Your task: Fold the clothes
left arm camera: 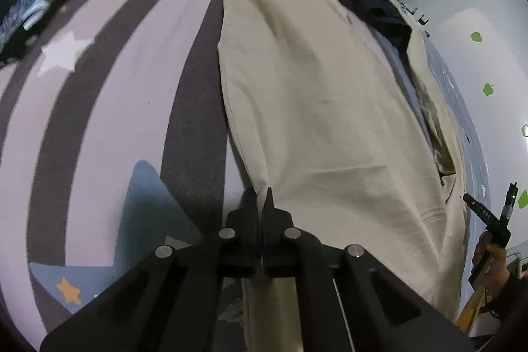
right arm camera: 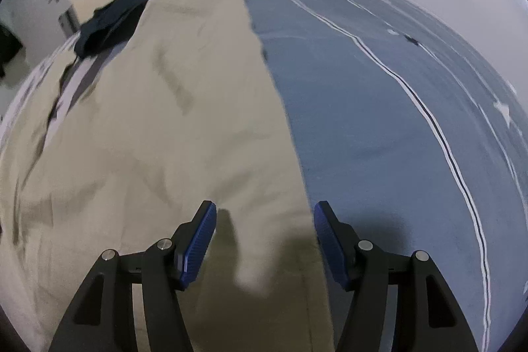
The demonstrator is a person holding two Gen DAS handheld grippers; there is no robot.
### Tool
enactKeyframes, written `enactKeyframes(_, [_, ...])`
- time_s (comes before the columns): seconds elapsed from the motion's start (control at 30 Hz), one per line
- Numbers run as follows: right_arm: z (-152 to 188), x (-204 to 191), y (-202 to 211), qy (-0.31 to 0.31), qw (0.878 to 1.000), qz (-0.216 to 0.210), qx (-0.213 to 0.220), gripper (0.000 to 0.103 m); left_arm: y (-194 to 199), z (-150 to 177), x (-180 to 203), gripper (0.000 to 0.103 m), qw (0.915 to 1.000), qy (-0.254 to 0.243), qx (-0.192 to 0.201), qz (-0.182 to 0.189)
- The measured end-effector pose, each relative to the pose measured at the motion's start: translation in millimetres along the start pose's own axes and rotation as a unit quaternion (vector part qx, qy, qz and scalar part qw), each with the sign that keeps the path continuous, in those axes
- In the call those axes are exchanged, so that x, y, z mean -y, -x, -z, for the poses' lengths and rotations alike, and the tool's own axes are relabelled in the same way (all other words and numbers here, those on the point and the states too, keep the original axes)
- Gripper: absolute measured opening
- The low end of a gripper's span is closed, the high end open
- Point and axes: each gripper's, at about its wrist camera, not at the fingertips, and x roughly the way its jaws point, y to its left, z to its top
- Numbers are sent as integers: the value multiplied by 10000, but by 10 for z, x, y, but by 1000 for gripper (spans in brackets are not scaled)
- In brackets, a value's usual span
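Left gripper (left arm camera: 262,198) pinches beige trousers' (left arm camera: 313,108) edge; right gripper (right arm camera: 264,221) gapes (dark garment (right arm camera: 109,18) beyond).

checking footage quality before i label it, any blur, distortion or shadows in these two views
Left wrist: fisheye bends the rug stripes; edges soft, beige garment fairly sharp. Right wrist: motion smear on the garment's creases, dim light, right gripper casts a dark shadow on the cloth below it.

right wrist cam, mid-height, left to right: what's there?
Dark garment → beige garment → blue mat → black-and-white stripe → white star.
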Motion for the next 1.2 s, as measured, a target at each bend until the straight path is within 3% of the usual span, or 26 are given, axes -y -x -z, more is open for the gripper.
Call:
enactKeyframes(0.2, [105,56,-111,521,9983,-186,-161,58,374,-130,323,0,9990,-215,400,10])
enactKeyframes(0.37, [19,232,10,321,9975,-624,-37,58,815,-235,1170,0,9943,-863,571,251])
enactKeyframes(0.5, [-98,472,142,251,9963,-826,0,58,899,-208,2405,0,9848,-1407,618,808])
enactKeyframes(0.6, [-231,769,316,253,9956,-904,32,58,688,-118,3442,0,9748,-1760,510,1273])
enactKeyframes(0.7, [-337,1065,515,267,9948,-976,112,58,134,136,4501,3,9661,-2007,42,1623])
enactKeyframes(0.8, [-460,1410,635,134,9942,-1061,108,58,-437,346,5187,31,9607,-2005,-868,1710])
enactKeyframes(0.83, [-473,1501,657,97,9942,-1069,82,58,-544,375,5270,47,9608,-1821,-1169,1732])
enactKeyframes(0.87, [-489,1567,656,80,9943,-1062,76,58,-556,383,5279,57,9615,-1587,-1286,1840])
enactKeyframes(0.93, [-486,1678,647,66,9939,-1094,74,58,-403,374,5123,60,9619,-1350,-1098,2108])
enactKeyframes(1.0, [-451,1750,622,55,9940,-1095,29,58,-17,484,4755,63,9659,-1335,-782,2075])
enactKeyframes(1.1, [-368,1789,561,-17,9933,-1152,-65,58,294,406,4049,68,9814,-988,-318,1615])
enactKeyframes(1.2, [-262,1716,501,-84,9921,-1233,-223,58,566,533,3204,69,9947,-435,-51,931])
